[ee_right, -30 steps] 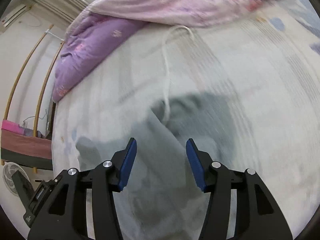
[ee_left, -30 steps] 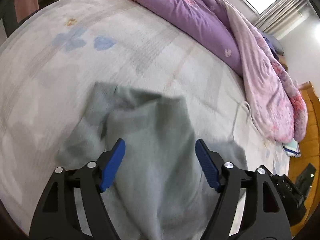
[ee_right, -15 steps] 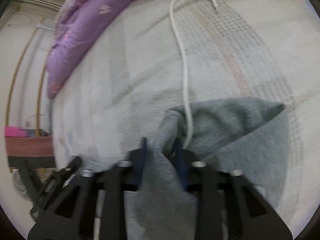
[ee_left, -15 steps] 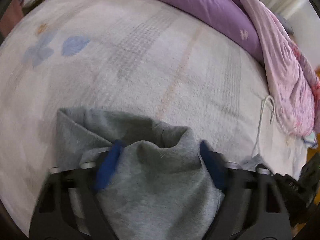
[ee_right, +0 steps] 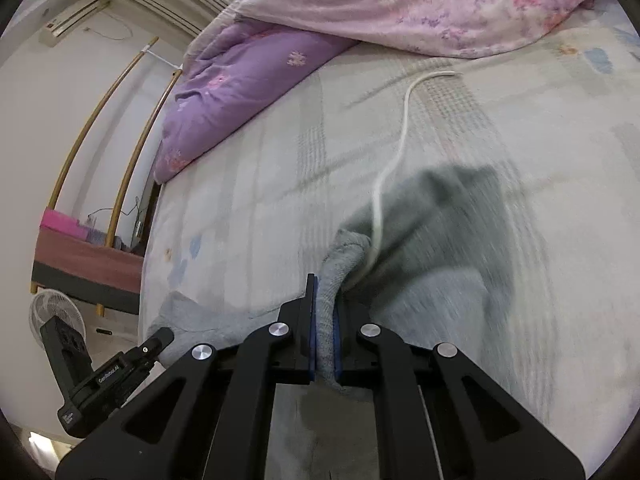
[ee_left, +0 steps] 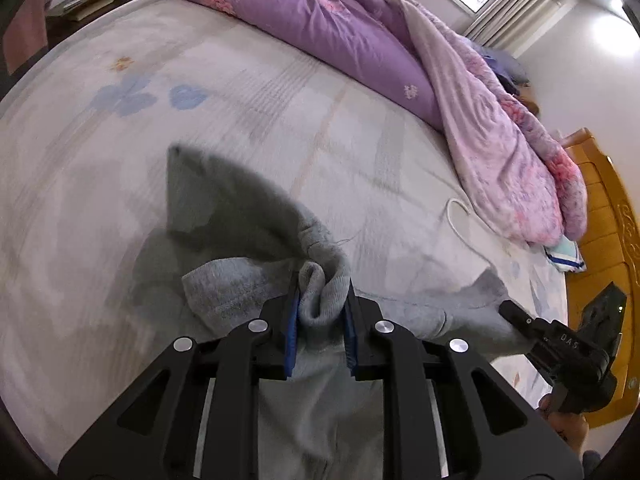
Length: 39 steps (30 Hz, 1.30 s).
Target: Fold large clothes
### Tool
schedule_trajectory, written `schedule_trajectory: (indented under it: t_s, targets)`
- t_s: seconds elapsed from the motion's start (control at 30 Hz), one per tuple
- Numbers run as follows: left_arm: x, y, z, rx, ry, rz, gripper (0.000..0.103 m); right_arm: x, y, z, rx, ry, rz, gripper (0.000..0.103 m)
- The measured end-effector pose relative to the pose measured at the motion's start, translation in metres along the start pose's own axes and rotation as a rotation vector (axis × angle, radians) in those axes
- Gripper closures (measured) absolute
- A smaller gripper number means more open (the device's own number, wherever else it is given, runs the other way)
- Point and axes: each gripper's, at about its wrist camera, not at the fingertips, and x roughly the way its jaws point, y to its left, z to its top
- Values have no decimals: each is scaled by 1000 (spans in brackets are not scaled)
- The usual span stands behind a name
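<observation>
A grey garment (ee_left: pixel 240 216) with a white drawstring (ee_right: pixel 394 160) lies on the pale bed sheet (ee_left: pixel 280 92). My left gripper (ee_left: pixel 320 312) is shut on a bunched ribbed edge of the garment and holds it lifted off the bed. My right gripper (ee_right: pixel 325 320) is shut on another fold of the same grey garment (ee_right: pixel 440 232), close to where the drawstring comes out. Each gripper shows in the other's view, the right one (ee_left: pixel 560 348) at the lower right and the left one (ee_right: pixel 100 376) at the lower left.
A purple and pink duvet (ee_left: pixel 400 48) is heaped along the far side of the bed. A wooden headboard (ee_left: pixel 612 216) stands at the right. A fan (ee_right: pixel 56 312) and a low bench (ee_right: pixel 80 260) stand beside the bed on the floor.
Both grippers went from open above the garment to shut on its edge. The gripped cloth has risen off the sheet and the views have pulled back.
</observation>
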Motion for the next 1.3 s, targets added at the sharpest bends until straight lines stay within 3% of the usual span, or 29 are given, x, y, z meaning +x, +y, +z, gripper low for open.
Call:
schedule_trajectory:
  t_s: [0.27, 0.47, 0.57, 0.7, 0.8, 0.83, 0.87, 1.1, 1.23, 1.3]
  targets:
    - [-40, 28, -91, 33, 46, -20, 85, -44, 8, -91, -40, -47, -106, 98]
    - [-65, 49, -146, 86, 75, 19, 88, -72, 10, -153, -30, -83, -164, 99]
    - [-72, 66, -170, 58, 118, 37, 89, -82, -2, -184, 45, -73, -180, 99]
    - [-70, 85, -188, -11, 164, 1, 89, -78, -18, -214, 116, -52, -176, 99]
    - [-57, 94, -195, -78, 191, -20, 78, -72, -17, -220, 84, -64, -208, 99]
    - [-52, 96, -196, -98, 193, -26, 59, -68, -17, -221, 77, -62, -213, 99]
    - [-47, 97, -197, -107, 191, -27, 53, -63, -19, -221, 84, -55, -210, 99]
    - [-18, 85, -190, -132, 163, -75, 41, -54, -39, -215, 134, -42, -136, 94]
    - [1, 84, -189, -141, 191, -52, 41, -50, -51, -204, 186, -53, -93, 90]
    - [6, 85, -187, -159, 192, -75, 43, -46, -58, -198, 222, -47, -58, 89]
